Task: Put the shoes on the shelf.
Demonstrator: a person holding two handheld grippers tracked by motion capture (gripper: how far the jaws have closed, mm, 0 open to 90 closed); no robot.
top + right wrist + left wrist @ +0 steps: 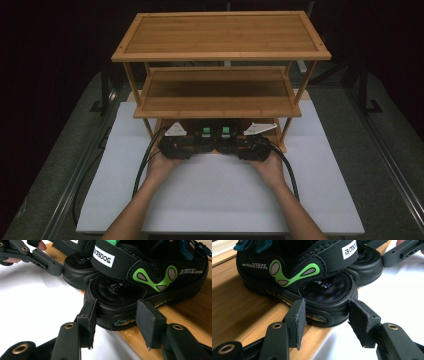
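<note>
High overview, 2 close heel-level views

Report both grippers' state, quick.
Left gripper: jaws closed on the heel of the left sandal.
Right gripper: jaws closed on the heel of the right sandal.

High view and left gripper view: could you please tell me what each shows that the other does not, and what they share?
High view: the whole bamboo rack, the person's forearms and the white mat. Left gripper view: the green side marking on the near sandal, and the left tongs bracketing its heel. Shared: both black sandals at the front edge of the bottom shelf.
</note>
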